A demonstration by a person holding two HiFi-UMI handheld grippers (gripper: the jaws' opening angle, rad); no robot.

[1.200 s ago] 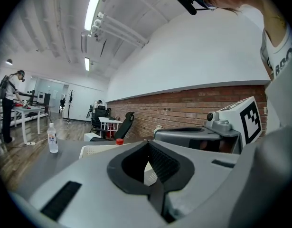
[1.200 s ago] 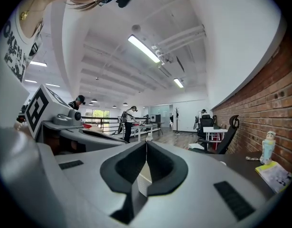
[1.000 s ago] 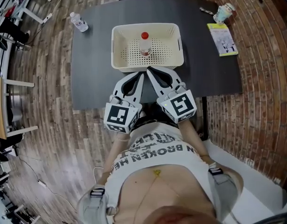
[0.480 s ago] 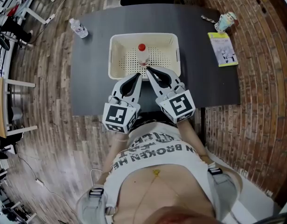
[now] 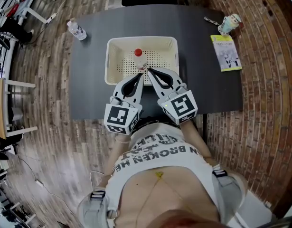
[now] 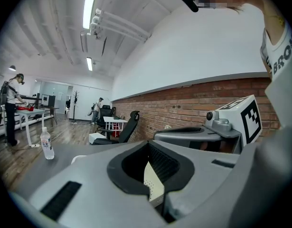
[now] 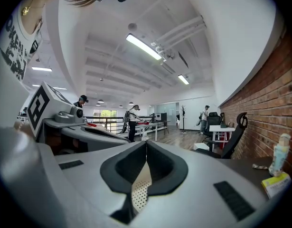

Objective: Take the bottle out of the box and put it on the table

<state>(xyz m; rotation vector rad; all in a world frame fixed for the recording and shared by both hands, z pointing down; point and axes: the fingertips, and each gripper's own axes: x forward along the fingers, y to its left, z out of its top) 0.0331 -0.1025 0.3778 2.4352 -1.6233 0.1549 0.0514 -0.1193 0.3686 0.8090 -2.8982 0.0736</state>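
The approach seemed the step in hand, with nothing gripped yet. The left gripper had its jaws pressed together and empty, tips over the near wall of the cream box. Just ahead of both tips stood the red-capped bottle, alone inside the box. The right gripper likewise had its jaws closed on nothing. Next, one pair would likely need to part and straddle the bottle before lifting it onto the dark worktop.

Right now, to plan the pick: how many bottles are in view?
2: red-capped bottle inside the white box; clear bottle at the table's far-left corner. The small container at far right may be a third.
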